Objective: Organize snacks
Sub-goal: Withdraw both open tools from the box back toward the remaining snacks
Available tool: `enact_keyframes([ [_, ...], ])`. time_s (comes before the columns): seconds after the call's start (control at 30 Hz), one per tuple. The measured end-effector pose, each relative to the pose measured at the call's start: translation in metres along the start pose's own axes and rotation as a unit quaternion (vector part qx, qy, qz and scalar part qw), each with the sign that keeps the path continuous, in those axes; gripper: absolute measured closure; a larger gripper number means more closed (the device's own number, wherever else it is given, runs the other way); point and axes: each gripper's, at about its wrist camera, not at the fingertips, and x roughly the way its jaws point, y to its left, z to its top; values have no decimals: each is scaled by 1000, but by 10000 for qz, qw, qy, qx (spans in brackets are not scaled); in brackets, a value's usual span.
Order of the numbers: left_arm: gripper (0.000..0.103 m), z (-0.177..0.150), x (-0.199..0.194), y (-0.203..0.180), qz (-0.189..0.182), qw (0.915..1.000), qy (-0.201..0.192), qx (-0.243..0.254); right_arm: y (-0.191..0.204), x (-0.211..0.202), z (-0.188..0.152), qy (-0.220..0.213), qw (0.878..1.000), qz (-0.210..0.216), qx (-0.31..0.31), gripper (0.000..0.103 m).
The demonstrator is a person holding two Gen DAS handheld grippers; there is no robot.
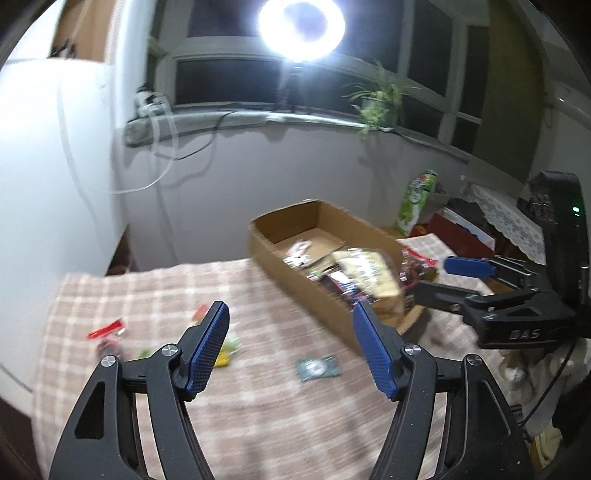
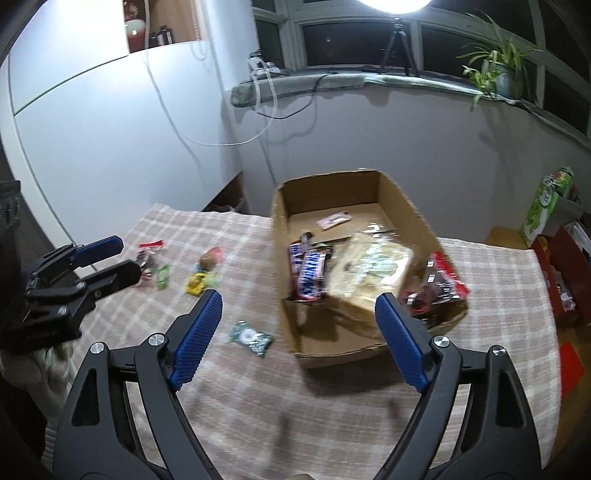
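A cardboard box (image 2: pixel 284 258) stands on a checked tablecloth (image 2: pixel 258 398); it also shows in the left wrist view (image 1: pixel 295 284). In it lie Snickers bars (image 2: pixel 308 275), a pale yellow packet (image 2: pixel 373 273) blurred as if in motion, a red packet (image 2: pixel 439 284) and a small pink packet (image 2: pixel 334 219). Loose on the cloth are a green packet (image 2: pixel 253 336), a yellow packet (image 2: pixel 195 284), a red-topped packet (image 2: pixel 149 254) and a round brown snack (image 2: pixel 210 258). My right gripper (image 2: pixel 299 310) is open and empty just before the box. My left gripper (image 1: pixel 291 321) is open and empty above the cloth.
A ring light (image 1: pixel 301 27) stands on the windowsill beside a potted plant (image 2: pixel 498 72). A green carton (image 2: pixel 543 201) and red boxes (image 2: pixel 565 273) stand to the right of the table. White cables (image 2: pixel 207 136) hang on the wall.
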Motion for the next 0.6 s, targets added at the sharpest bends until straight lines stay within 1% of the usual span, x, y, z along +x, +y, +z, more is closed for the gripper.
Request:
enact_keyframes([
  [0.23,34,-19,-24,59,438,9974,-18,-570,33,10,-4,57,9991,349,-220,16],
  [0.3,34,-23,-30,73,547,9963,-24,-660,43,15,-5,90,9986,415,-311,16],
  [0.4,34,-30,-36,99,744,9934,-11,-877,57,24,-4,157,9977,519,-405,16],
  [0.6,34,-40,-40,139,951,9871,11,-1284,82,53,1,294,9961,660,-501,16],
])
